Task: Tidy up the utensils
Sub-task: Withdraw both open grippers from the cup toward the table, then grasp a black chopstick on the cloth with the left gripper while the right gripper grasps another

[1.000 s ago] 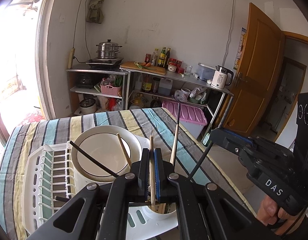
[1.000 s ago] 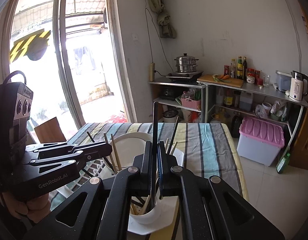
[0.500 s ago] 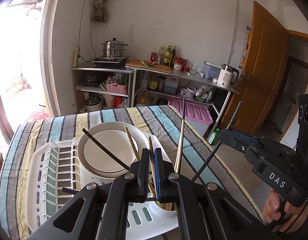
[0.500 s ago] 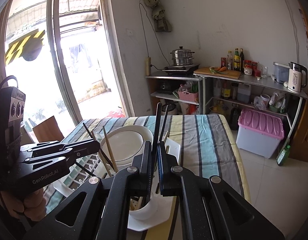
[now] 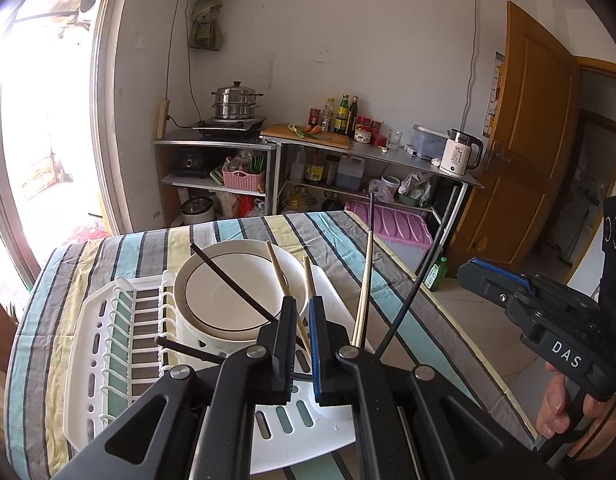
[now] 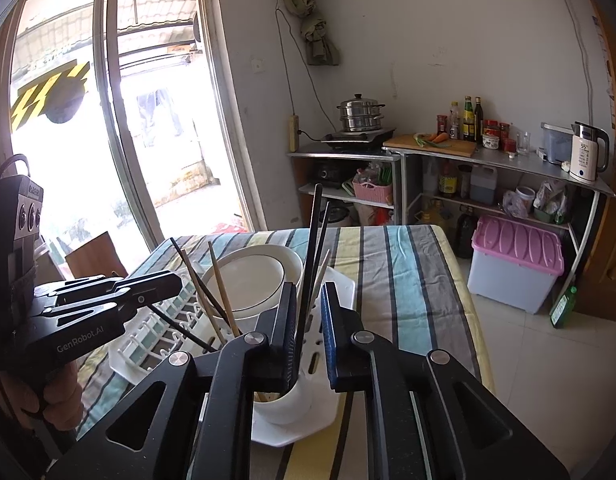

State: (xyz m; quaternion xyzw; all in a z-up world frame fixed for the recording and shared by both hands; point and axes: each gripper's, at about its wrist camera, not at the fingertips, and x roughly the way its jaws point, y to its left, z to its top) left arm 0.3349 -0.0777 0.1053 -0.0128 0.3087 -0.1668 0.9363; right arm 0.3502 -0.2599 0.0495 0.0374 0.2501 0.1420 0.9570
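While a wooden chopstick (image 5: 308, 300) is pinched in the left tongs (image 5: 304, 344), the right tongs (image 6: 310, 332), shut a second ago, are being opened around a black chopstick (image 6: 312, 248) now standing in the white cup (image 6: 286, 404); release is judged underway.

1 plate (image 5: 232, 292), 1 rack (image 5: 108, 344), 1 cup (image 6: 286, 402), 2 grippers.

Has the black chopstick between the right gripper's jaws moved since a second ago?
Yes. The jaws of the right gripper are opening, and the black chopstick now leans right against the white holder cup; earlier it stood upright.
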